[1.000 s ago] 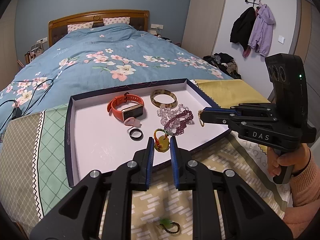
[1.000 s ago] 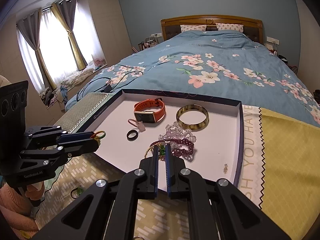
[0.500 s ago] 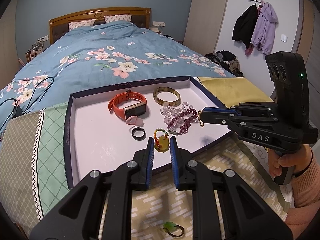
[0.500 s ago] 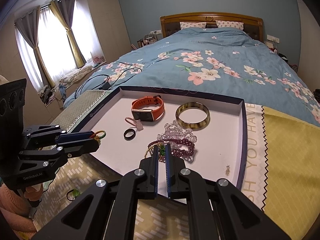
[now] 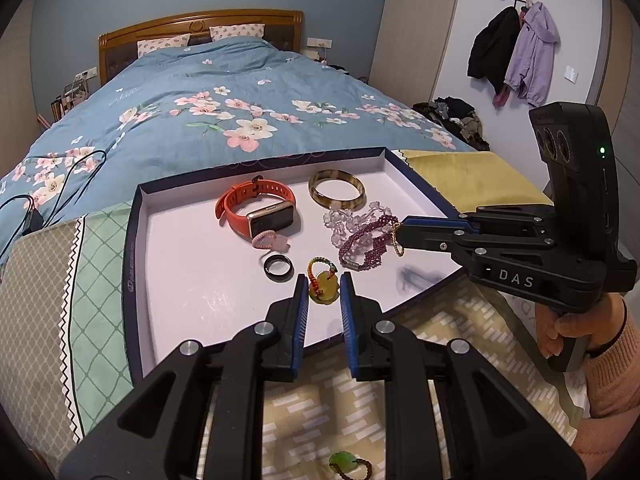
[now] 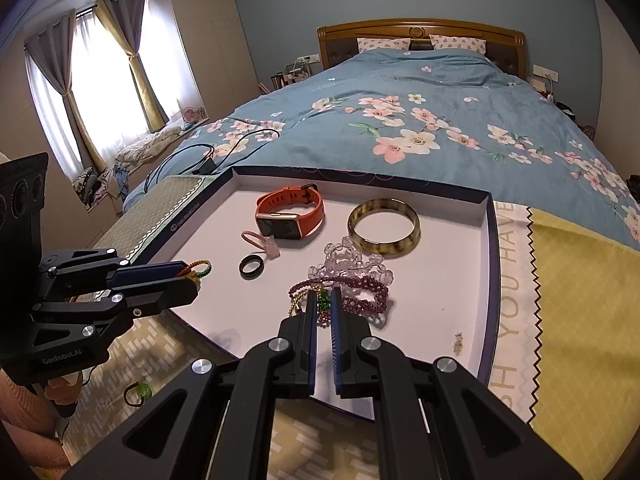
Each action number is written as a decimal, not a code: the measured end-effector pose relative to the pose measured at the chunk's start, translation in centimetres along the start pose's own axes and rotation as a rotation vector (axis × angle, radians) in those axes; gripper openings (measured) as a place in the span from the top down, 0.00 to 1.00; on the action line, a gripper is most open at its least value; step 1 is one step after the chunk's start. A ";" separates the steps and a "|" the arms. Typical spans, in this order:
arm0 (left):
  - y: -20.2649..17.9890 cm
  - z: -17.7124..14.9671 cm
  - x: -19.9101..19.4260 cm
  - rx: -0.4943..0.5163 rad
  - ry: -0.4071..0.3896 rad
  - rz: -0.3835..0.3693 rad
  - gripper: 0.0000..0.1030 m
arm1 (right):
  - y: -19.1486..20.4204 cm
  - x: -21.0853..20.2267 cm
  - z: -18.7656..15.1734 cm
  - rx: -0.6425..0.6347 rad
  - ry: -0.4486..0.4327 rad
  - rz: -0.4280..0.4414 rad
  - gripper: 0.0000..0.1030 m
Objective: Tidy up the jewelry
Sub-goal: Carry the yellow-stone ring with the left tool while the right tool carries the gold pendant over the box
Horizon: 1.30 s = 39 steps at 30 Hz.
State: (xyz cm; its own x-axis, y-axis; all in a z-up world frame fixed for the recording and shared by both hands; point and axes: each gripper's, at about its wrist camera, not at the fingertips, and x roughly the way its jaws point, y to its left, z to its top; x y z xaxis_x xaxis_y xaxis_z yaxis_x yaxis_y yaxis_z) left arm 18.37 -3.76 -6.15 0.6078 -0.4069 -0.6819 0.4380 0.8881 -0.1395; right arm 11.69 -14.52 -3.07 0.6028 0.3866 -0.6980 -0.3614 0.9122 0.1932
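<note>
While the left gripper (image 5: 323, 286) holds a yellow pendant (image 5: 325, 289) on a multicoloured cord between its 2 blue-lined fingers (image 5: 301, 300), the fingers are only partly closed, just as wide as the pendant, and they press it on both sides. The pendant hangs over the near edge of the tray (image 5: 132, 264), and its cord loop points toward the black ring (image 5: 278, 267).

The right gripper (image 6: 325, 300) has its 2 fingers (image 6: 311, 320) almost together, with a narrow gap. In this gap sit a small green piece and a thin gold chain (image 6: 297, 303); the fingers are clamped on this chain near the front right part of the tray. Just behind the fingertips lies the purple bead bracelet (image 6: 352, 294), and behind that the clear crystal bracelet (image 6: 348, 260). I cannot tell if the chain touches the purple beads.

Inside the tray, toward its far side, lie the orange smartwatch (image 5: 256, 210) and the brown striped bangle (image 5: 337, 194), side by side. A pink hair tie (image 5: 268, 240) lies between the watch and the black ring.

Outside the tray, in front of its near edge, a green bead bracelet (image 5: 350, 465) rests on the patterned cloth (image 5: 320, 412).
</note>
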 end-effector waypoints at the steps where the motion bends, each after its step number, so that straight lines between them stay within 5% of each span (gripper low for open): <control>1: 0.0 0.0 0.1 -0.001 0.002 0.001 0.84 | 0.0 0.0 0.0 0.000 0.001 0.001 0.95; 39: 0.7 0.1 3.3 -0.027 0.075 0.023 0.84 | -0.2 1.7 0.2 0.008 0.046 -0.024 0.94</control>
State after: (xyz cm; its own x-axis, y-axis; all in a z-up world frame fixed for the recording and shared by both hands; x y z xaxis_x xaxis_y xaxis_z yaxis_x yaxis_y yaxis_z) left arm 20.69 -4.50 -8.41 0.5661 -0.3698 -0.7367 0.4054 0.9031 -0.1419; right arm 12.94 -14.00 -4.17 0.5775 0.3580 -0.7337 -0.3412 0.9223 0.1814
